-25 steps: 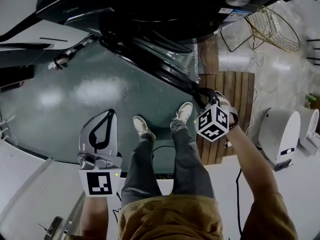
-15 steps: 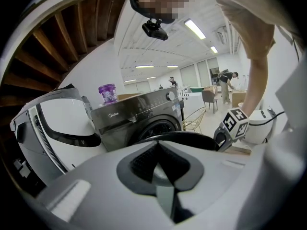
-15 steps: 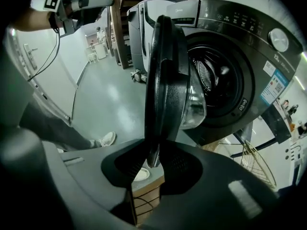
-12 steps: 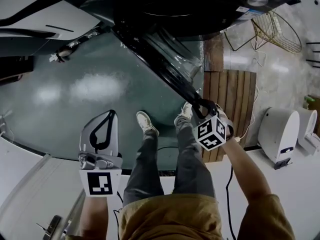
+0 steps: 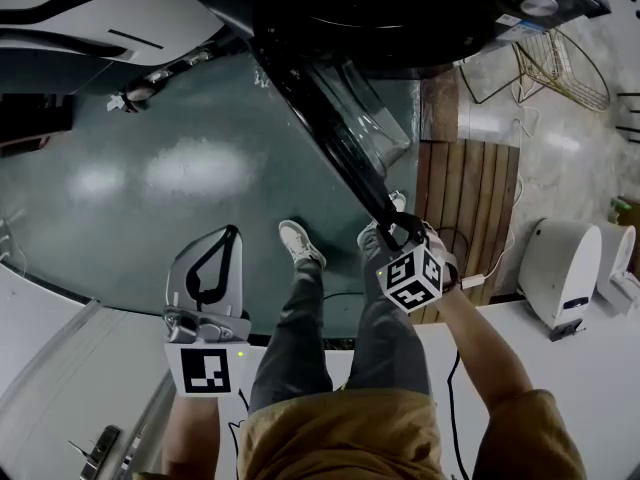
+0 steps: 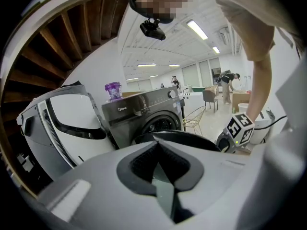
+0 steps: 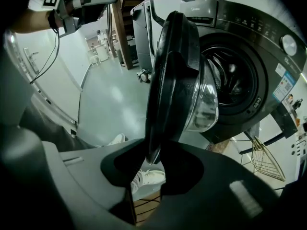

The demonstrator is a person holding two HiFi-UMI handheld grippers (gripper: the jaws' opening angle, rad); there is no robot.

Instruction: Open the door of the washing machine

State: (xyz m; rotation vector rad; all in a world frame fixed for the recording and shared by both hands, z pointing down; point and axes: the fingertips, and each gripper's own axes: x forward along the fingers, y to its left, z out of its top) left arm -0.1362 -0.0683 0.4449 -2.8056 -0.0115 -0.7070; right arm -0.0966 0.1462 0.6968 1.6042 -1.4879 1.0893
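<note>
The right gripper (image 5: 400,230) stays clenched on the rim of the door (image 5: 345,138). Since a second ago it has dragged that rim farther out from the washing machine (image 5: 420,3), nearer the person's shoes (image 5: 300,243). The door now stands swung well open, its glass bulge facing the drum. The left gripper (image 5: 207,268) hangs over the green floor (image 5: 150,178), jaws together, holding nothing.

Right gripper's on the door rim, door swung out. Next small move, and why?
Probably swing the door slightly wider along its hinge arc: the right gripper is clamped on its rim, and it stands only about square to the washing machine front.
</note>
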